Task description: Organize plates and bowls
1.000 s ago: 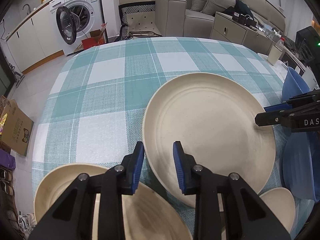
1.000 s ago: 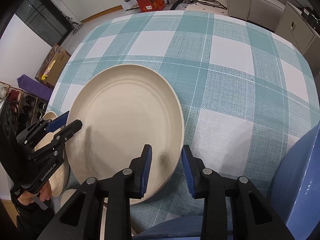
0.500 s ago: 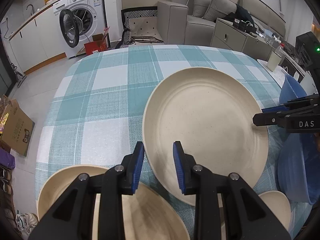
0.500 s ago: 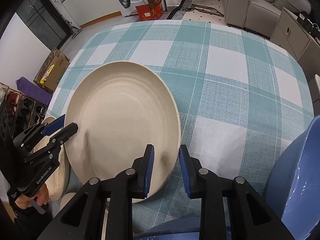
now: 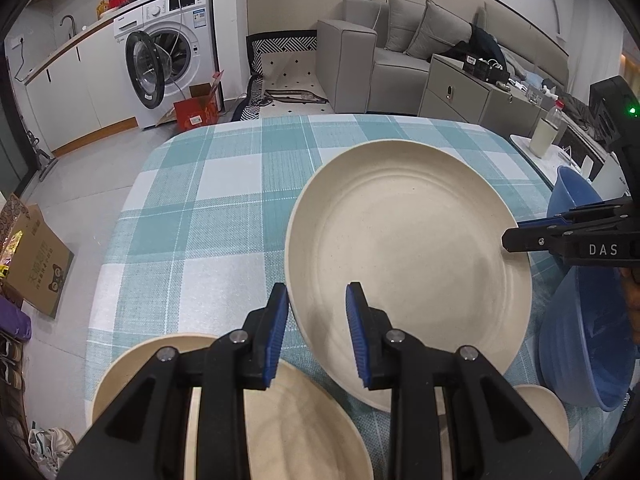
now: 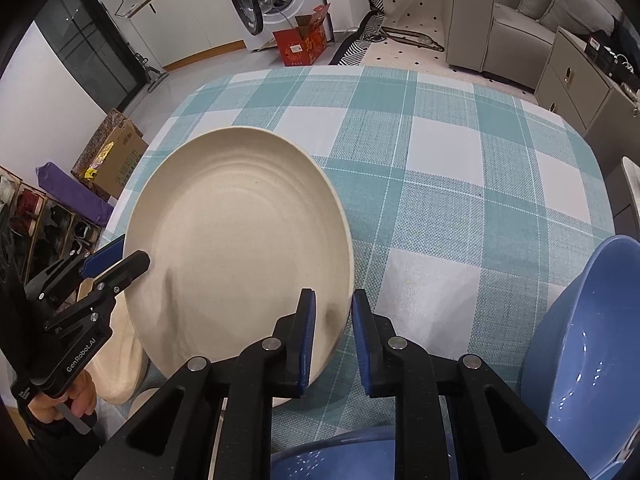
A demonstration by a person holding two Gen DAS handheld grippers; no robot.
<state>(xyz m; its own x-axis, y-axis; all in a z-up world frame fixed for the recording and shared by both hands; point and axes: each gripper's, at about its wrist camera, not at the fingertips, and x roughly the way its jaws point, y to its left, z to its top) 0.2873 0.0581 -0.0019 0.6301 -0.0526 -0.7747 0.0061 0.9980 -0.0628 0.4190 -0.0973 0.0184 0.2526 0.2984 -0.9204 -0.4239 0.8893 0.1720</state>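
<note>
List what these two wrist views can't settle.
- Left wrist view: the tool's own black fingers cover the near rim of the large cream round plate.
- Right wrist view: the blue plastic bowl is cut off by the frame edge.
- Both views: the teal checked tablecloth hides the table.

Black grippers (blue-padded jaws)

The left gripper covers part of the cream bowl beneath it. The blue bowl runs off the picture's right edge. Labels on the washing machine are too small to read.
</note>
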